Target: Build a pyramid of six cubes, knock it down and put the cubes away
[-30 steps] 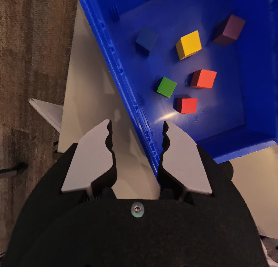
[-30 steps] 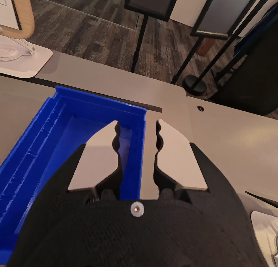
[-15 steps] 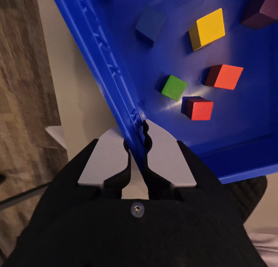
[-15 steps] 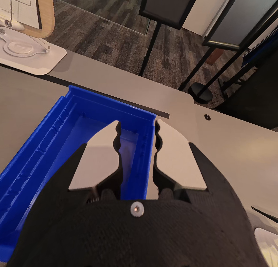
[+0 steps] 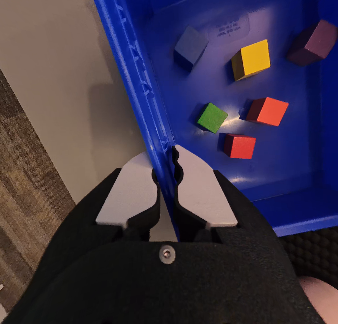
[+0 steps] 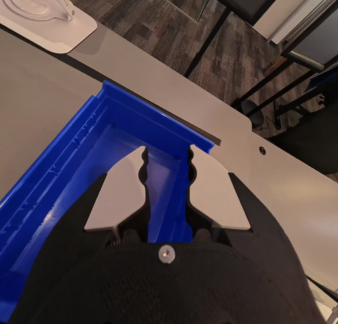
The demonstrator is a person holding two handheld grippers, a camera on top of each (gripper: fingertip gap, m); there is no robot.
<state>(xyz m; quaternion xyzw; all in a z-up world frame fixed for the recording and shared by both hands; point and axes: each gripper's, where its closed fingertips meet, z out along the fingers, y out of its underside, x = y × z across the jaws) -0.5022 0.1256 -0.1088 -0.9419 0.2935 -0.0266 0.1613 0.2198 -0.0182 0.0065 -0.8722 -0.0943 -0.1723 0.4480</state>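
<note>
Pinching the blue bin [image 5: 139,103] side wall, left gripper [image 5: 164,151] clamped narrow on it, six cubes loose on the bin floor, blue cube [image 5: 191,48], green cube [image 5: 212,117], red cube [image 5: 240,146], yellow cube [image 5: 253,58], orange cube [image 5: 268,111], purple cube [image 5: 314,43], right gripper [image 6: 167,148] spread wide astride the bin's opposite wall, grey table [image 6: 274,178] beneath.

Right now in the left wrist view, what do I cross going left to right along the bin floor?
Blue cube → green cube → red cube → orange cube → purple cube, all apart on the floor of the blue bin. The yellow cube overlaps red and orange, so I skip it.
</note>
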